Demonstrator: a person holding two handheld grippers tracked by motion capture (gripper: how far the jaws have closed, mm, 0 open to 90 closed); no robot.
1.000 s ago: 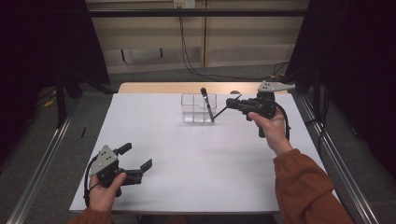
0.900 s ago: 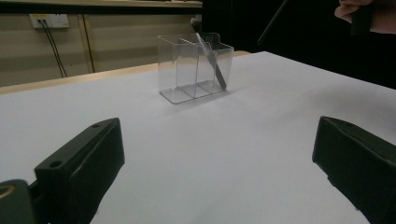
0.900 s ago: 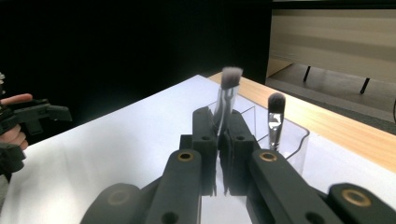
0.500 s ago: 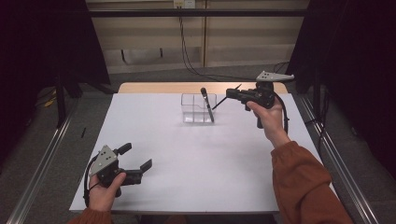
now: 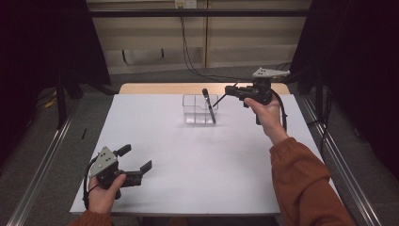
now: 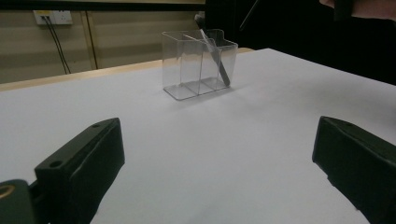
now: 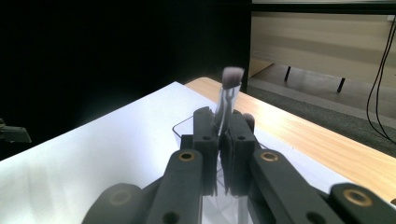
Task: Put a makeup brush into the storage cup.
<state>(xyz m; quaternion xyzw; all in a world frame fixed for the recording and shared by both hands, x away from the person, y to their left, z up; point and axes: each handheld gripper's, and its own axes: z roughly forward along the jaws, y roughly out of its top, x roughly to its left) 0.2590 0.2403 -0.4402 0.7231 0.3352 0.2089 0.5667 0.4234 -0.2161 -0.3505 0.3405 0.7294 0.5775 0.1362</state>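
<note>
Partly hidden, a brush [image 7: 232,77] in the clamped right claw [image 7: 223,122]; left claw [image 6: 219,154] wide.

Rust-orange sleeves [image 5: 306,183] on both forearms; each hand carries a black two-jaw gripper, left gripper [image 5: 136,162], right gripper [image 7: 223,140], topped by a grey three-cornered plate, brass-ringed screws at the linkage pivots, black cable trailing behind

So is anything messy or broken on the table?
Nothing is spilled or broken. The clear holder stands upright near the table's far edge, and one brush leans tilted inside it, which is normal. The right claw is shut on a second brush held up beside the holder.
</note>
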